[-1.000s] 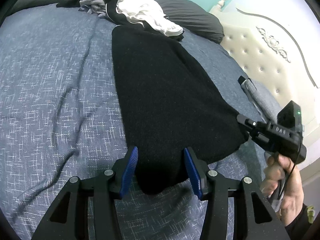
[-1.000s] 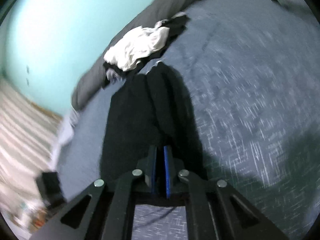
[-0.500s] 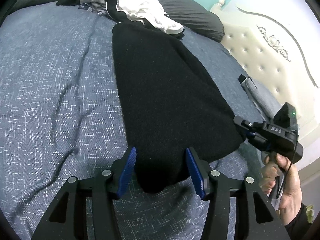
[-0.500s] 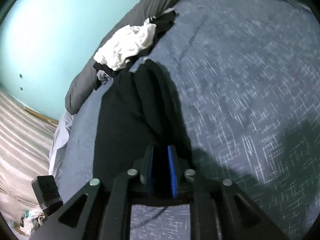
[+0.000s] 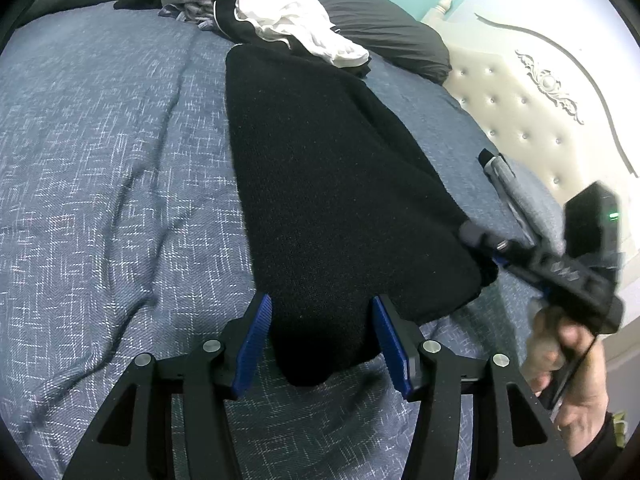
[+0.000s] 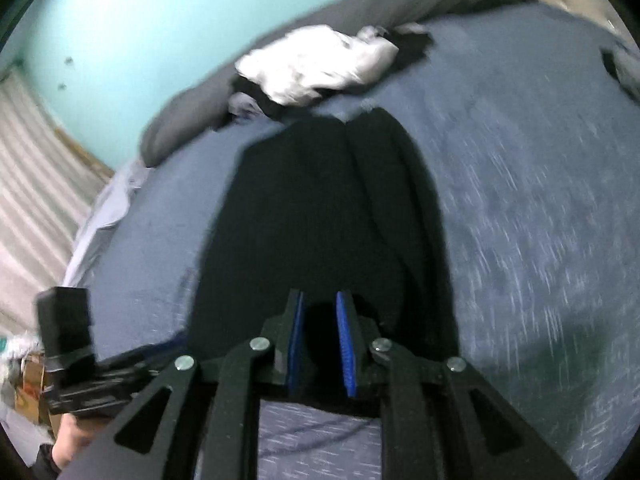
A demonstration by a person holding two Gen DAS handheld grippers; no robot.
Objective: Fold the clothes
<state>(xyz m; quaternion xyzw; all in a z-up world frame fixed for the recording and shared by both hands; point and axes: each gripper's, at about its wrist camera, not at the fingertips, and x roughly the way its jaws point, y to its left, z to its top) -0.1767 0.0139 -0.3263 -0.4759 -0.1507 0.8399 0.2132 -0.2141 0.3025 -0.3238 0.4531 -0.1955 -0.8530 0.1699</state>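
Blue bedspread (image 5: 100, 168) w/ black garment (image 5: 332, 184) laid flat. Right gripper (image 6: 321, 344) has just parted, releasing the hem; left gripper (image 5: 320, 344) apart, straddling near edge. Next fold pending.

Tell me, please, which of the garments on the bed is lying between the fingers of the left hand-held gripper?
The black knit garment, spread flat down the bed; the white and grey clothes lie crumpled in the far pile.

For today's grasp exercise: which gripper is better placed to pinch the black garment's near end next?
Left, probably: the left gripper is open, straddling the black garment's near end. The right gripper sits at its far corner.
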